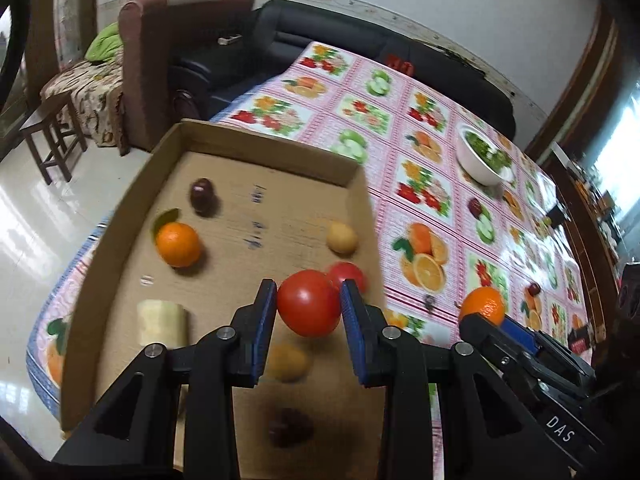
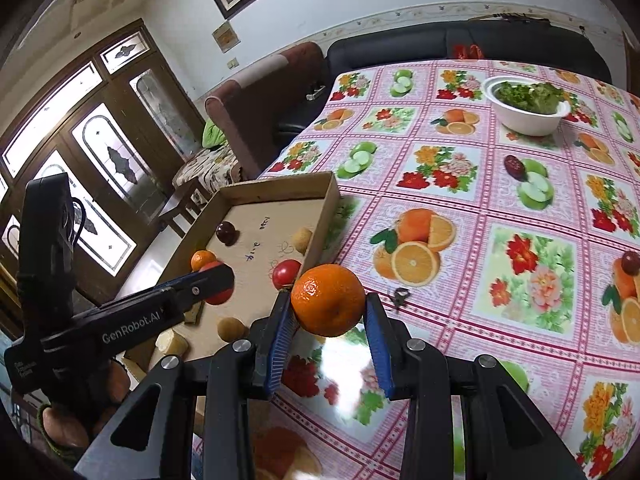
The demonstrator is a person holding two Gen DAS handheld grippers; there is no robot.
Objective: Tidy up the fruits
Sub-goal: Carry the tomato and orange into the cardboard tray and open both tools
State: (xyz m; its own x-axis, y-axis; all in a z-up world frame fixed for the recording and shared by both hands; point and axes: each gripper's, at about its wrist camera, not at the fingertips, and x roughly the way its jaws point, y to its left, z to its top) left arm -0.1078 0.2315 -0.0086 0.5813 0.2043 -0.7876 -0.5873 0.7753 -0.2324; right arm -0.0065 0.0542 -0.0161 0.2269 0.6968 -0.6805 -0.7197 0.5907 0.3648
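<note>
My left gripper [image 1: 308, 308] is shut on a red tomato [image 1: 309, 303] and holds it above the cardboard tray [image 1: 276, 152]. In the tray lie an orange [image 1: 178, 244], a dark plum [image 1: 202, 196], a yellow fruit [image 1: 342, 238], a second tomato [image 1: 347, 276], a pale banana piece [image 1: 162, 322] and several blurred fruits near me. My right gripper [image 2: 328, 312] is shut on an orange [image 2: 328, 300], held above the tablecloth just right of the tray [image 2: 320, 216]. The left gripper also shows in the right wrist view [image 2: 212, 284].
A white bowl of greens [image 2: 528, 104] stands at the far side of the table. A dark plum [image 2: 514, 166] lies on the fruit-print tablecloth [image 2: 460, 240], another [image 2: 632, 262] at the right edge. A small metal clip [image 2: 400, 294] lies near the tray. Sofa and armchair stand behind.
</note>
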